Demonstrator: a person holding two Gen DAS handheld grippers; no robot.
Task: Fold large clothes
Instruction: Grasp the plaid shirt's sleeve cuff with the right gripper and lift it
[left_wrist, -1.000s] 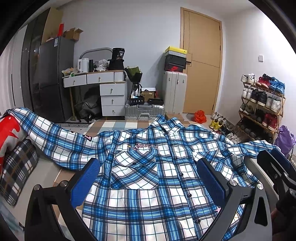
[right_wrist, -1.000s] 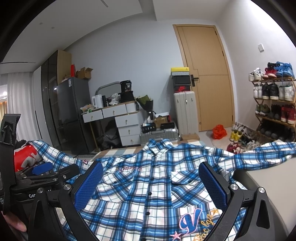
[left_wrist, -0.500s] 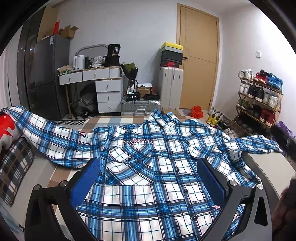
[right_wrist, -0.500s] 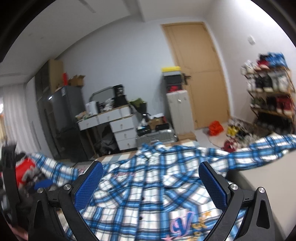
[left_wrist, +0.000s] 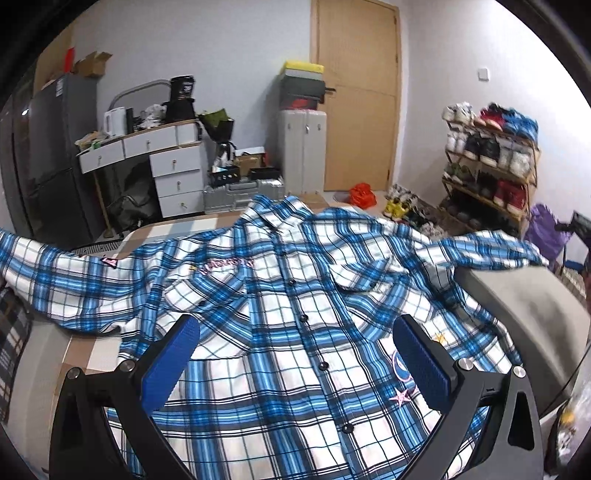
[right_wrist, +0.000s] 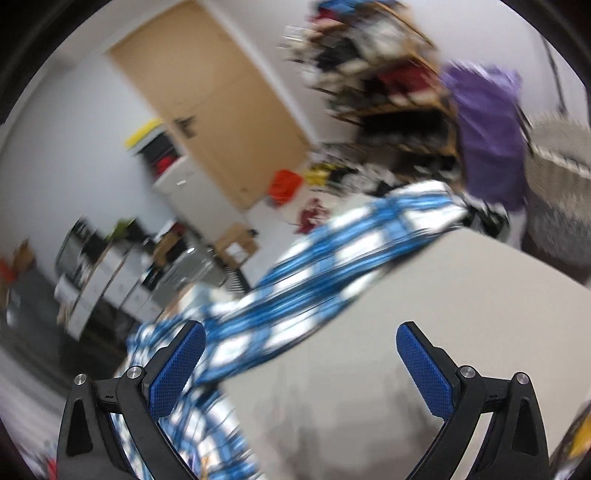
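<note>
Since a second ago my right gripper (right_wrist: 300, 363) has swung hard to the right and rolled, so its view is now smeared with motion blur and looks along the shirt's far sleeve (right_wrist: 343, 254) instead of down the front. My left gripper (left_wrist: 295, 363) has barely shifted and hangs above the lower front of the blue-and-white plaid button-up shirt (left_wrist: 295, 332), which lies spread face up, collar away from me, on a pale grey surface (left_wrist: 517, 314) whose kind I cannot tell. Both pairs of jaws stand wide apart and hold nothing.

My guess is that the right side is heading for the sleeve to start the first fold. The risk, as I judge it, is speed: closing the jaws while the view is this blurred could miss the cuff or pinch only one layer, and a drag from there would pull the flat body out of square. The sleeve end also reaches the surface's edge, so a nudge might slide it off.

Only the left wrist view shows the whole garment, its buttons and the other sleeve (left_wrist: 66, 273) trailing off to the left. Only the right wrist view shows the bare grey stretch beside the right sleeve.
</note>
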